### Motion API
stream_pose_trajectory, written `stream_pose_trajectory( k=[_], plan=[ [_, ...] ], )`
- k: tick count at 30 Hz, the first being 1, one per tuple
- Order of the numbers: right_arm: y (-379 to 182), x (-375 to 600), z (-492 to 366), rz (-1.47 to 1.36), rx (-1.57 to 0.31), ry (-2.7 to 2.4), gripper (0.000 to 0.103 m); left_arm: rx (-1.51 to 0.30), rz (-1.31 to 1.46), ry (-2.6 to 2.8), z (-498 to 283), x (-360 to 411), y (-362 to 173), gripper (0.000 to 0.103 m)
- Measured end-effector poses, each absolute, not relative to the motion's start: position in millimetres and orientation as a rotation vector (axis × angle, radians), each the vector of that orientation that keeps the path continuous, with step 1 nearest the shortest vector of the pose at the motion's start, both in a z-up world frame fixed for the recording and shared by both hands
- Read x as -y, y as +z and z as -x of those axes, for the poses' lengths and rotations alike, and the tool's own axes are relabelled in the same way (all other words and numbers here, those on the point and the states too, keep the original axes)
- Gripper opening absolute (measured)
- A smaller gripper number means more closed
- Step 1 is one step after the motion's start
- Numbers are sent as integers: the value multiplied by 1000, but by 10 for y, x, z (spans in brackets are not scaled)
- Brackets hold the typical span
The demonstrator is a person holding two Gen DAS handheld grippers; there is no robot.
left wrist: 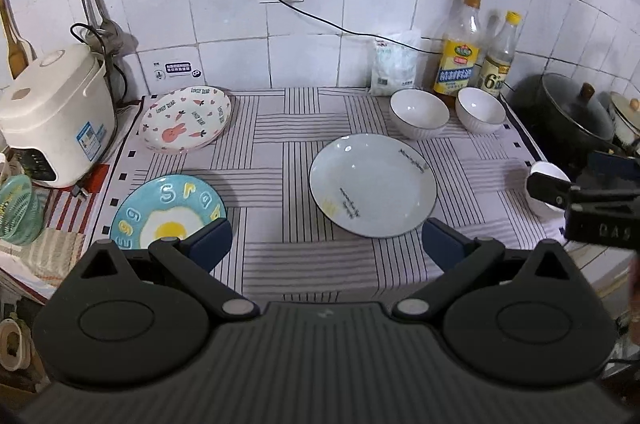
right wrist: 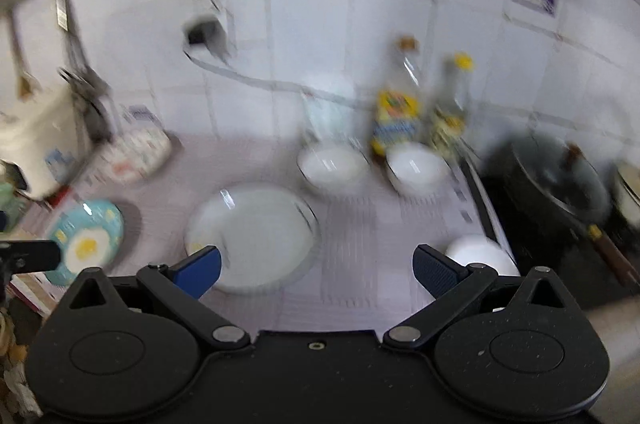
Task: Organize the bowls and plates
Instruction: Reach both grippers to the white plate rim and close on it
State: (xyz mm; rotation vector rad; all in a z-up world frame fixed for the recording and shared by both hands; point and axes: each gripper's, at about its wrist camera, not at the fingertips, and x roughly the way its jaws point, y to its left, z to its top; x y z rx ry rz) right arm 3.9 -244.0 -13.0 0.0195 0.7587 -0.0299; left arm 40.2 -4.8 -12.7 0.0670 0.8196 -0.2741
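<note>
Both tools, left tool and right tool, spread wide and empty above the striped cloth, pale plate ahead.

A white rice cooker is set at the left; two yellow-capped clear bottles and a white plastic bag are lined against the tiled wall; a black lidded pot is seen right.

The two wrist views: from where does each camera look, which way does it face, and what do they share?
Left wrist: sits on the left gripper, open, facing the tiled wall over the egg plate and grey plate; the right gripper shows at the right edge.
Right wrist: sits on the right gripper, open, facing the same wall, blurred.
Shared: grey plate, egg plate, two white bowls.
</note>
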Motion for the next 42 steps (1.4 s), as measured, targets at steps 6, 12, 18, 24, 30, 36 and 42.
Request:
stream_pose_trajectory(
  k=[6,12,18,24,30,36,42],
  plan=[
    [-387,2512,-296,-54,-617,109,103,-813,-116,-266,-756,162,-398,102],
    [-864,2609,-681,-117,-691,131,100,-899,-35,-281,-1184,219,-874,100],
    [-1325,2758,-859,-195,-780,185,96,-918,-35,-218,-1471,306,-1239,94],
    [-1797,2889,-1077,-281,-863,220,82,-1000,-3,-228,-1749,398,-1642,79],
    [-2319,2952,-1342,-342,-958,250,62,-1061,45,-216,-1931,463,-2057,67],
    [-2426,3081,-1491,-408,-975,283,34,-1099,140,-223,-2054,458,-2253,47],
    [-2445,3140,-1536,-448,-999,297,19,-1132,216,-242,-2164,439,-2331,28]
  ],
)
